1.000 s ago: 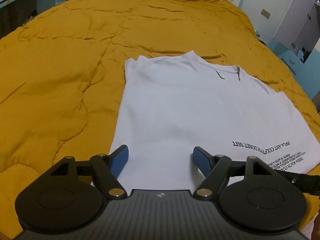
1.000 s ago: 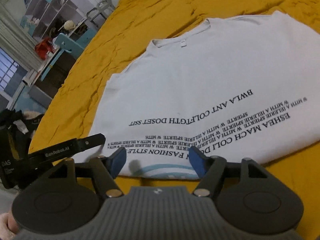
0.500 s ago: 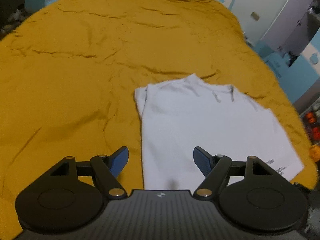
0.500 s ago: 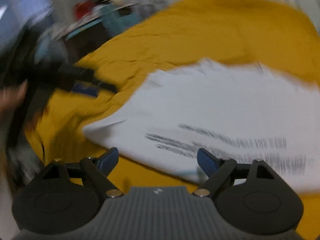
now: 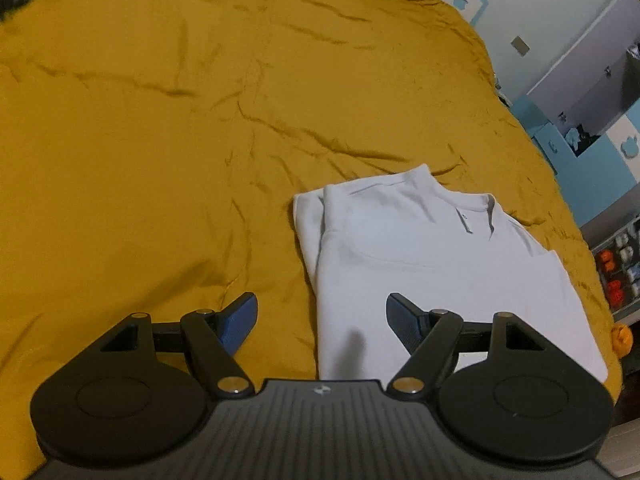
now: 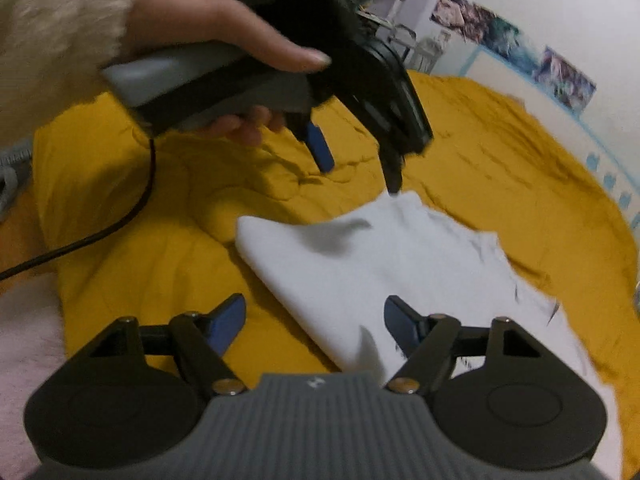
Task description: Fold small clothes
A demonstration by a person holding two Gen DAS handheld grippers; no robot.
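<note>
On the mustard quilted bed (image 5: 160, 160), you had a soft white cotton T-shirt (image 5: 420, 280).
Both hand-held grippers, left (image 5: 322, 320) and right (image 6: 314, 320), gaped empty; pinch its limp hem.

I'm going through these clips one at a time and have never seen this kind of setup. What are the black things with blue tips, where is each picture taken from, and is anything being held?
There is no robot here. A person holds a hand-operated two-finger gripper in each hand, and each gripper carries a wide-angle camera looking forward along its blue-padded fingers.

The first current picture comes from the left gripper, the second from the right gripper. In the second you also see the left one from outside, gripped by the person's hand in a fuzzy sleeve.

A white T-shirt, partly folded, lies on a mustard-yellow bedspread.

Nothing is held. Both grippers stand open above the shirt's edge; the right one's jaws have just been closing a little, with nothing pressed between them.
</note>
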